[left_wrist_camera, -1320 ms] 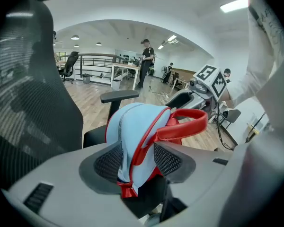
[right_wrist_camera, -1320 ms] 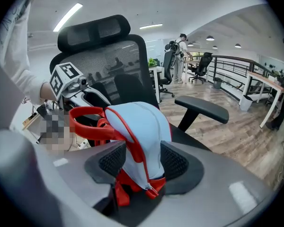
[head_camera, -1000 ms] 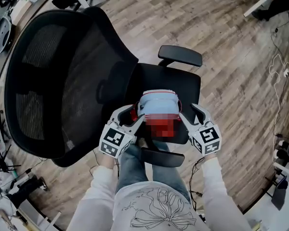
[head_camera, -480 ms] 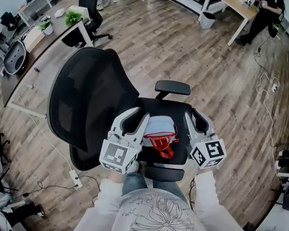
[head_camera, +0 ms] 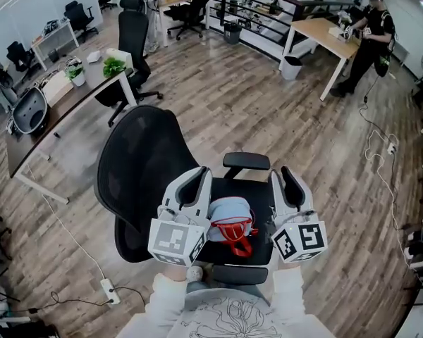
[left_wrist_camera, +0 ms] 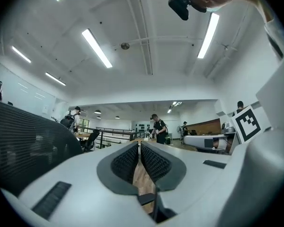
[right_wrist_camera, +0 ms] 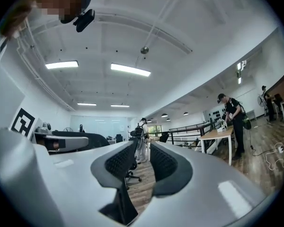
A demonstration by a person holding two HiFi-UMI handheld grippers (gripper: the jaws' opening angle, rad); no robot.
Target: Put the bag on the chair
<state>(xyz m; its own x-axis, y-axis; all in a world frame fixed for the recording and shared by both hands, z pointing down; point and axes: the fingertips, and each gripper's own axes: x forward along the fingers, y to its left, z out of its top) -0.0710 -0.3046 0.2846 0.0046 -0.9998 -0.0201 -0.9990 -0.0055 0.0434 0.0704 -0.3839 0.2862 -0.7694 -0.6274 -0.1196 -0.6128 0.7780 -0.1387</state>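
Likely to slide bag off chair if brushed — left gripper pinched together, right gripper closing, both empty.

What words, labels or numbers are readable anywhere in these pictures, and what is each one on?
None: no words or numbers can be read in any view.
On the left marker cube and the right marker cube: black-and-white square patterns only, not letters.
On the bag: no legible print.
On the shirt: a line drawing, no words.
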